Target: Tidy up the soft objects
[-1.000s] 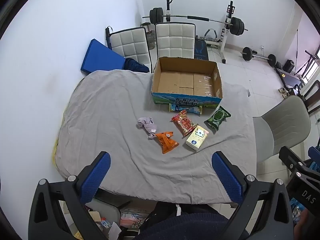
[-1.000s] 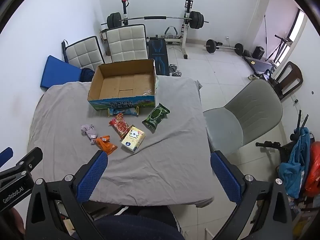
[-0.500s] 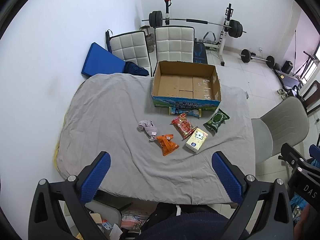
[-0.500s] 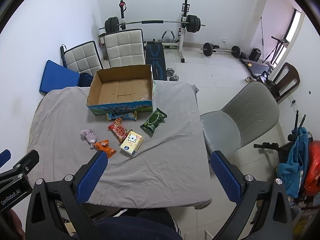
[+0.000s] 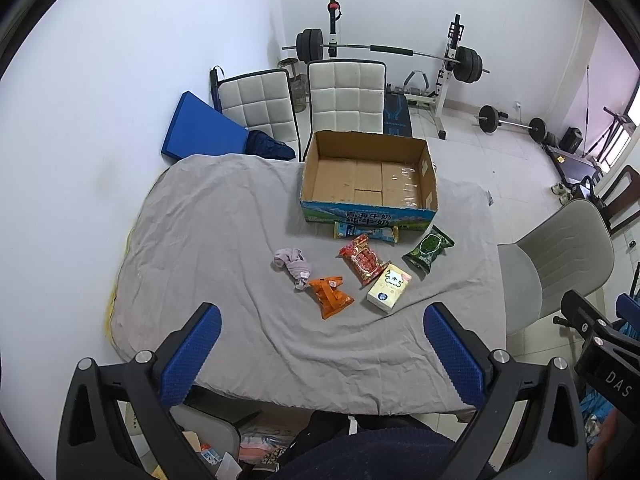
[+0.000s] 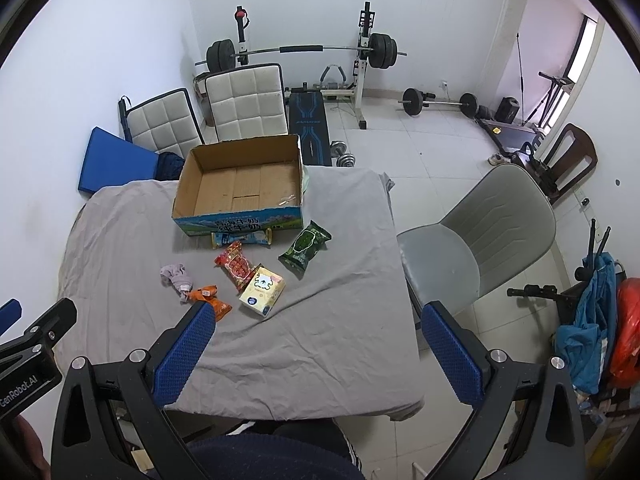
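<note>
An open, empty cardboard box [image 5: 368,178] [image 6: 240,184] stands at the far side of a grey-clothed table [image 5: 208,240] [image 6: 340,320]. In front of it lie a blue packet [image 5: 366,233], a red snack bag [image 5: 362,260] [image 6: 236,265], a green bag [image 5: 428,248] [image 6: 305,244], a pale yellow tissue pack [image 5: 389,287] [image 6: 263,289], an orange bag [image 5: 329,296] [image 6: 210,300] and a crumpled pale purple cloth [image 5: 293,266] [image 6: 176,276]. My left gripper [image 5: 320,352] and right gripper [image 6: 316,352] are both open and empty, held high above the table's near edge.
Two white padded chairs [image 5: 344,96] and a blue mat [image 5: 202,132] stand behind the table. A grey chair [image 6: 480,240] is at the right side. A barbell rack [image 6: 300,52] and weights fill the back of the room. Clutter lies on the floor at right [image 6: 600,320].
Both grippers have risen and pulled back a little, so the table and objects look smaller and farther. Nothing on the table has moved.
</note>
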The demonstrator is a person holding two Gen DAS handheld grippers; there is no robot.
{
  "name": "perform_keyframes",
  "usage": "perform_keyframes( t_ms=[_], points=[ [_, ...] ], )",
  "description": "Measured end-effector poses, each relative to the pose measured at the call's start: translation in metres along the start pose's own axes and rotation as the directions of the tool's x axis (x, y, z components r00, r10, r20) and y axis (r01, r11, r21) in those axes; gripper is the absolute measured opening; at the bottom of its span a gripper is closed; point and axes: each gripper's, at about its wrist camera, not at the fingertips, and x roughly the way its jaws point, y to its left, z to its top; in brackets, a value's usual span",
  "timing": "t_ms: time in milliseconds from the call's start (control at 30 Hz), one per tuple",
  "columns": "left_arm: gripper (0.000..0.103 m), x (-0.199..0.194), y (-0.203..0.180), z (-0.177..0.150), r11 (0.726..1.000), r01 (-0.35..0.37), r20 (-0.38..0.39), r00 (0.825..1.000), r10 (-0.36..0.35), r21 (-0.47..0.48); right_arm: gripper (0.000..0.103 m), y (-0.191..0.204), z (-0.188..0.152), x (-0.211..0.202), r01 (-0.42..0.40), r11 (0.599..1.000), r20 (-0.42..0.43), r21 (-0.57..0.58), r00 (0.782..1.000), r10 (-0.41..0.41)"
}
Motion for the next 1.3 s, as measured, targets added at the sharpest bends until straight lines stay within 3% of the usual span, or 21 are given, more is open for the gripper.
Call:
perform_keyframes(
  t_ms=[1300],
  points=[
    [0.103,-0.012,-0.016,0.001,1.0,0.01,0.022,1.0,-0.01,-0.004,0.103,0.004,-0.004,-0.008,-0.004,1.0,0.035,-0.01,0.999,0.005]
  ],
)
